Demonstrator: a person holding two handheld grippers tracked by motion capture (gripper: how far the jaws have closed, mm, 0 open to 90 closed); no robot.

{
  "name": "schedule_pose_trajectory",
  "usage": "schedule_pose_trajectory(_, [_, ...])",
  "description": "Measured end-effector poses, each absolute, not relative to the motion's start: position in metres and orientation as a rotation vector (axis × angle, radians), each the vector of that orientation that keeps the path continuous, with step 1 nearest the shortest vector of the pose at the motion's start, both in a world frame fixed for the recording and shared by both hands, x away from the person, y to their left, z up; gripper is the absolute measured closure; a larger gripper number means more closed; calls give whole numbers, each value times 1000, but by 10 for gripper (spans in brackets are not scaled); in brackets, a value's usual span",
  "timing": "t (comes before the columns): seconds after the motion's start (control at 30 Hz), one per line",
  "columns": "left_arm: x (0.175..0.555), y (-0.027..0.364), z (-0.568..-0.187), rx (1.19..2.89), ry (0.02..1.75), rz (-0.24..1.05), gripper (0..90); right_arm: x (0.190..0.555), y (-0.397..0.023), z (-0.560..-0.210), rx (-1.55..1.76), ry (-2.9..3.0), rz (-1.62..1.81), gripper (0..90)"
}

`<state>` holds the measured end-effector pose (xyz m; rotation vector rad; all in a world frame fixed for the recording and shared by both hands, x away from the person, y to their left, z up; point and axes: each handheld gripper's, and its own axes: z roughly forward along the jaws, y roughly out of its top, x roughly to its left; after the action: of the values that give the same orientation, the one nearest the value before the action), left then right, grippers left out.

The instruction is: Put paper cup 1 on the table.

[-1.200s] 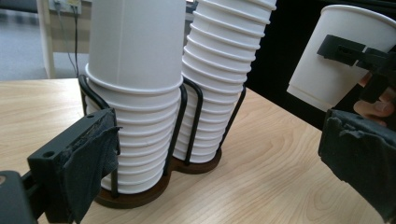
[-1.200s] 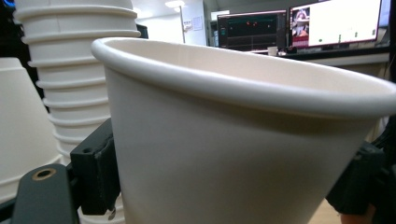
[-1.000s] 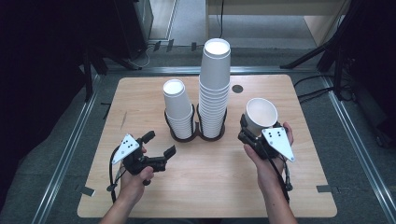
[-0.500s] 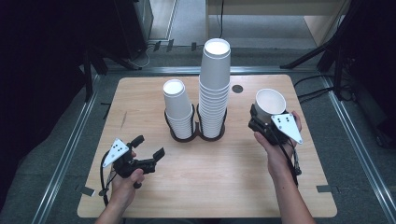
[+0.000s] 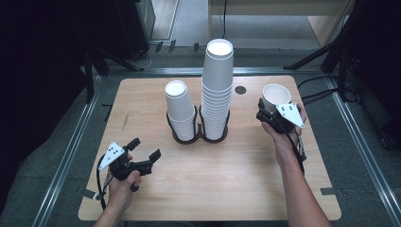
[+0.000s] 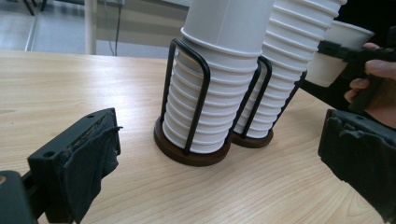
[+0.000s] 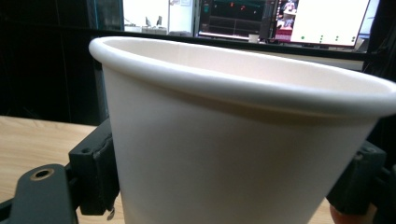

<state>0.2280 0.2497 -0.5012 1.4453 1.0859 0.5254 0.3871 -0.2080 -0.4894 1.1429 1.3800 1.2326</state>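
A single white paper cup (image 5: 275,96) is held upright over the right part of the wooden table (image 5: 227,189). My right gripper (image 5: 267,113) is shut on its lower wall. In the right gripper view the cup (image 7: 233,140) stands between the black pads (image 7: 95,172). Two stacks of white cups stand in a black wire holder (image 5: 196,137) at mid-table: a short stack (image 5: 179,111) and a tall stack (image 5: 217,80). My left gripper (image 5: 145,147) is open near the front left with nothing in it. It faces the short stack (image 6: 210,93) and the tall stack (image 6: 289,70).
A small dark round hole (image 5: 240,90) is in the tabletop behind the tall stack. Metal rails run along the floor on both sides of the table. Bare wood lies in front of the holder, between the two hands.
My right gripper has carried the cup to the right and farther back, away from the tall stack. My left gripper has drawn back toward the front left.
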Motion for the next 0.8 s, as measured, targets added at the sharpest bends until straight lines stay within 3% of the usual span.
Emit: schedule_pose_trajectory(0.8, [228, 244, -502, 1466, 1063, 510, 0, 425, -220, -536, 1277, 1418, 1144, 138])
